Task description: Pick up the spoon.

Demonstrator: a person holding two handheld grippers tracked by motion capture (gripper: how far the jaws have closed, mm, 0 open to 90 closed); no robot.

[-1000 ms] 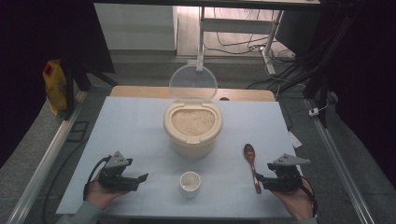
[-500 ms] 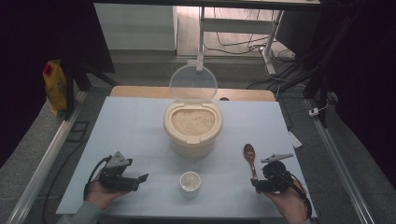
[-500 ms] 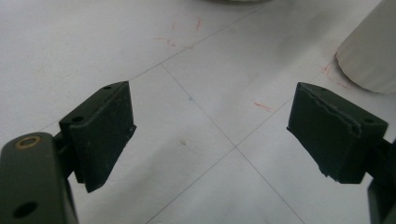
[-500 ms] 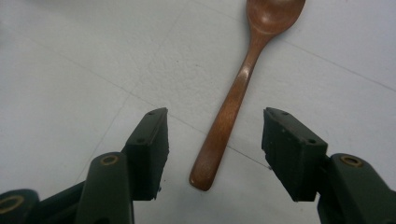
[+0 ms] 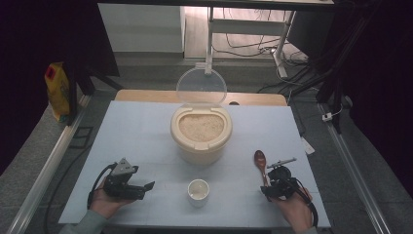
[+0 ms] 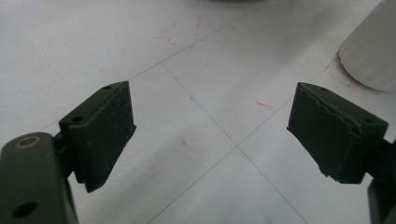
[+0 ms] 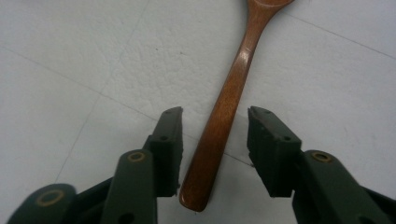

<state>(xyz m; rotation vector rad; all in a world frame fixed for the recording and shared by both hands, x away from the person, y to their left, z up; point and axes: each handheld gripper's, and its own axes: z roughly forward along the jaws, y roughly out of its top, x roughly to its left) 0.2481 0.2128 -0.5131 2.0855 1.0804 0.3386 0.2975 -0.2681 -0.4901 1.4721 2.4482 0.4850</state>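
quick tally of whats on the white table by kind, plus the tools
Round cream plastic rice container with its clear lid open: 1
Small white cup: 1
Brown wooden spoon: 1
Hand-held black two-jaw tools: 2, the left tool with nothing between its jaws, the right tool with jaws either side of the spoon handle, just closing
Total: 5

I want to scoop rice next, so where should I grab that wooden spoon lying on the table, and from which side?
Grip the wooden spoon at the lower end of its handle, coming from above on the person's side. It lies flat with its bowl pointing toward the rice container, and the narrow handle fits crosswise between the pads. The right gripper already straddles that end, its jaws just closing, not yet pressing.
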